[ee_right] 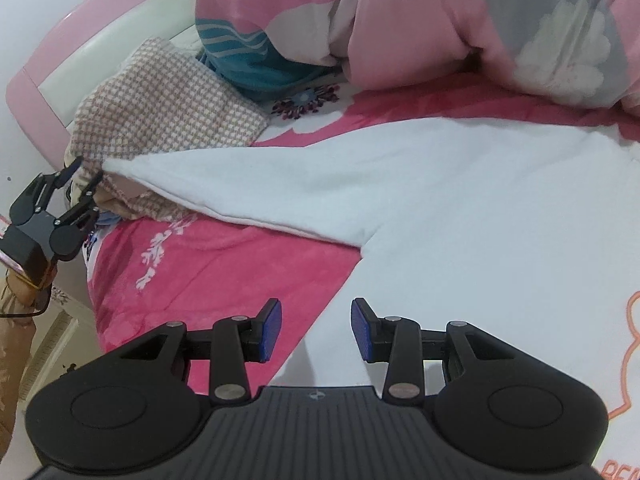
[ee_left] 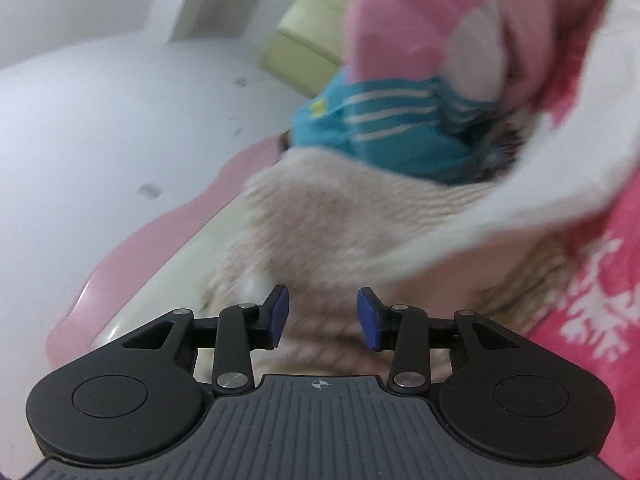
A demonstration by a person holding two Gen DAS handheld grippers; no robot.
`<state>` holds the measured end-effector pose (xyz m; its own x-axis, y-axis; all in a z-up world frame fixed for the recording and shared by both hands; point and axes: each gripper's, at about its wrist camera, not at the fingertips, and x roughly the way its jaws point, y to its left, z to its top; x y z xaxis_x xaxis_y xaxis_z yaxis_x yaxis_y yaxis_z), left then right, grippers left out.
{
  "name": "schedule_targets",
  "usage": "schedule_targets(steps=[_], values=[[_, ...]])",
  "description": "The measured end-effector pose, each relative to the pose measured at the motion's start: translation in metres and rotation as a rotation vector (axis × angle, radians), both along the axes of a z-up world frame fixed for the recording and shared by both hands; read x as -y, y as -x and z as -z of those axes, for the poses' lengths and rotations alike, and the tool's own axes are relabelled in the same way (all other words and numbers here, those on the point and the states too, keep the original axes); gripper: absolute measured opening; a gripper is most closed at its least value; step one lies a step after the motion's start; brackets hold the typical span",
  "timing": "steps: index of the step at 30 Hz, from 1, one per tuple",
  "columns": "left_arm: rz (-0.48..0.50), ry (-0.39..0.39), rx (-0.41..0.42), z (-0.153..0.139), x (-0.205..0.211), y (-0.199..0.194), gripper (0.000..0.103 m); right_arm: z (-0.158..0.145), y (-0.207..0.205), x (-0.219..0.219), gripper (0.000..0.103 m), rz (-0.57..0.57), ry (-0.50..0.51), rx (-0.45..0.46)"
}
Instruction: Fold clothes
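Across the middle of the right wrist view a white garment point(ee_right: 420, 192) lay spread on a pink blanket point(ee_right: 208, 256), one sleeve point(ee_right: 224, 184) reaching toward the left edge of the frame. At the bottom of that view the right gripper point(ee_right: 316, 330) hung above the garment's near edge, its jaws partly apart with nothing between the blue pads point(ee_right: 270, 332). At the left edge the left gripper point(ee_right: 82, 178) sat at the sleeve's tip, jaws apart; whether a pad touched the cloth could not be told. Beside the sleeve lay a checked cloth point(ee_right: 168, 108), and behind it a teal striped cloth point(ee_right: 248, 56) under a pink and grey quilt point(ee_right: 460, 24). From the left wrist view, blurred, the left gripper point(ee_left: 322, 316) showed its pads point(ee_left: 370, 316) parted and empty, the checked cloth point(ee_left: 320, 216) beyond them and the white sleeve point(ee_left: 520, 208) off to the right.
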<state>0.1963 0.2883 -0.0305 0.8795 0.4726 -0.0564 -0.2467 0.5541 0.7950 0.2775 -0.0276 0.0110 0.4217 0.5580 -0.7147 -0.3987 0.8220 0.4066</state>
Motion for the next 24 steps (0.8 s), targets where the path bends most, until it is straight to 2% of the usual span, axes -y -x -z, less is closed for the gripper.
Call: schedule_targets(steps=[3, 5, 7, 10, 13, 15, 16, 17, 20, 21, 24], values=[[-0.056, 0.143, 0.041, -0.015, -0.015, 0.016, 0.040, 0.002, 0.000, -0.003, 0.041, -0.001, -0.007, -0.007], [-0.051, 0.252, 0.058, -0.024, -0.018, 0.029, 0.041, 0.003, 0.000, -0.005, 0.041, -0.003, -0.014, -0.012], [-0.026, 0.396, 0.068, -0.033, -0.017, 0.039, 0.045, 0.004, 0.001, -0.007, 0.041, -0.003, -0.021, -0.019], [0.020, 0.731, 0.044, -0.043, -0.025, 0.045, 0.052, 0.008, 0.003, -0.009, 0.041, -0.001, -0.046, -0.037], [0.003, 1.124, -0.027, -0.031, -0.050, 0.035, 0.053, 0.013, 0.005, -0.010, 0.041, 0.004, -0.077, -0.056], [-0.043, 1.324, -0.059, -0.013, -0.069, 0.023, 0.053, 0.016, 0.008, -0.009, 0.041, 0.012, -0.102, -0.067], [-0.068, 1.389, -0.069, -0.004, -0.077, 0.016, 0.053, 0.017, 0.009, -0.009, 0.041, 0.016, -0.114, -0.072], [-0.093, 1.445, -0.077, 0.004, -0.084, 0.009, 0.053, 0.019, 0.010, -0.008, 0.041, 0.020, -0.128, -0.077], [-0.140, 1.522, -0.098, 0.019, -0.097, -0.010, 0.054, 0.027, 0.015, -0.003, 0.041, 0.038, -0.162, -0.101], [-0.149, 1.536, -0.106, 0.023, -0.099, -0.016, 0.054, 0.031, 0.016, -0.002, 0.041, 0.045, -0.170, -0.109], [-0.187, 1.509, -0.121, 0.030, -0.100, -0.036, 0.053, 0.040, 0.019, 0.004, 0.041, 0.075, -0.199, -0.133]])
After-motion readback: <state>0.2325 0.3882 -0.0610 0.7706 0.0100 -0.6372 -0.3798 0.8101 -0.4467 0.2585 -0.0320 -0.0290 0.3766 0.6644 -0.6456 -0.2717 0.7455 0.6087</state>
